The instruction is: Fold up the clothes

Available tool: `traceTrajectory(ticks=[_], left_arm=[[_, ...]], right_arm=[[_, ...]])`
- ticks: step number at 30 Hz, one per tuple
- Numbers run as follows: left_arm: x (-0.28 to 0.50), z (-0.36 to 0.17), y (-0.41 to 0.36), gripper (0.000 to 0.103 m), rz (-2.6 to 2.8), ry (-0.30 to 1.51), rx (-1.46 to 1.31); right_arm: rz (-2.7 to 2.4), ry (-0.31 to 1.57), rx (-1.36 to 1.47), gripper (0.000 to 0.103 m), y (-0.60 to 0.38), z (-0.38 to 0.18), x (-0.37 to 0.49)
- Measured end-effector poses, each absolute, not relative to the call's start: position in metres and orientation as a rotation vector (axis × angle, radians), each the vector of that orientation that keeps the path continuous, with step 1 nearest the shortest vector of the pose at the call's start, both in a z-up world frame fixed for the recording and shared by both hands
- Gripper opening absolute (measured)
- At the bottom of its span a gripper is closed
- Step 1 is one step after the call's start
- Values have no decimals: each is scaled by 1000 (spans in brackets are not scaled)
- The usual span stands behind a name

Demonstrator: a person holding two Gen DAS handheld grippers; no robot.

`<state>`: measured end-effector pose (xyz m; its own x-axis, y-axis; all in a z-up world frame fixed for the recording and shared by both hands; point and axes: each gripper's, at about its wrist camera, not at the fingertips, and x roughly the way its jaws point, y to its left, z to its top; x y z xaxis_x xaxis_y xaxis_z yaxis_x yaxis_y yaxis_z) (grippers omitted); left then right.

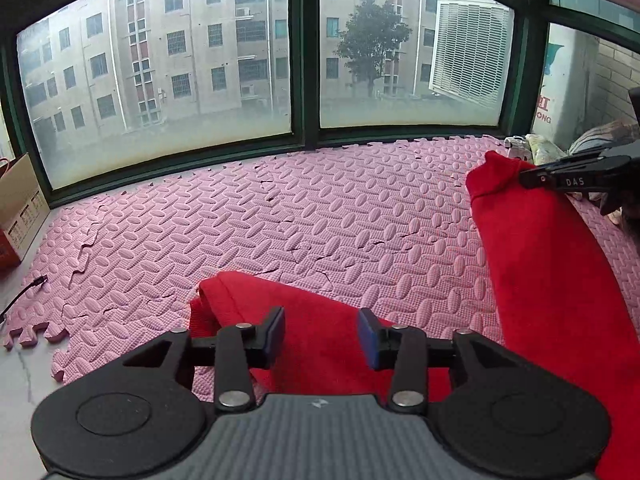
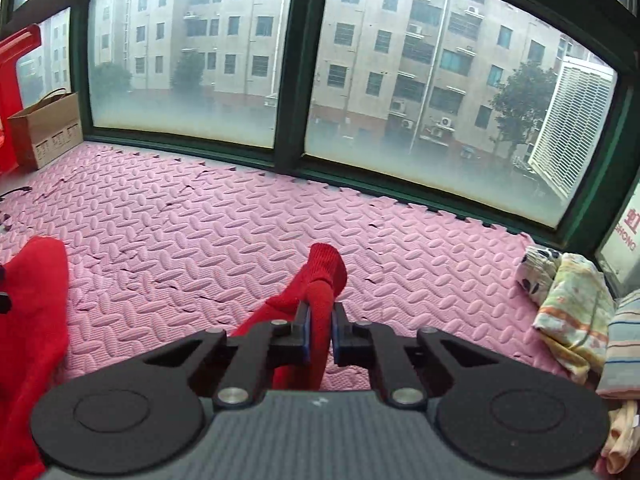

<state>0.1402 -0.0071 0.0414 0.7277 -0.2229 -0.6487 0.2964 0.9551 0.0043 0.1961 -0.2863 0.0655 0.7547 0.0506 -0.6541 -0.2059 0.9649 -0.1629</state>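
A red knit garment (image 1: 544,280) lies partly on the pink foam mat (image 1: 280,220). My left gripper (image 1: 322,338) is open, its blue pads to either side of a red sleeve end (image 1: 312,320) without closing on it. My right gripper (image 2: 320,330) is shut on another ribbed cuff of the red garment (image 2: 324,276) and holds it above the mat; it shows in the left wrist view (image 1: 532,178) at the right, lifting the cloth. More red cloth (image 2: 32,304) hangs at the left of the right wrist view.
A pile of patterned and striped clothes (image 2: 576,308) lies at the mat's right end. A brown paper bag (image 2: 48,128) stands at the far left by the window (image 2: 200,60). A black cable (image 1: 24,292) lies off the mat's left edge.
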Motion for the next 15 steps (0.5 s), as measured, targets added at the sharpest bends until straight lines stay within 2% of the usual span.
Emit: traceTrajectory(ticks=[1,3,8,12,15], left_arm=[[142,42,-4,51,-264,697,105],[150,43,4,57,-201,701,89],[170,39,26,62,-86,739,20],[184,37,35,62,-99,780,-68],[196,36,36,61,-111,797,-113]], right_arm=[[93,713,-240,11,-294,61,202],[45,732,-227,19,-303,54,207],[97,728,-201,23,-299,55,204],[239,733,-204,37,-269,59,200],[339,760,-194,36,-244,55,198]])
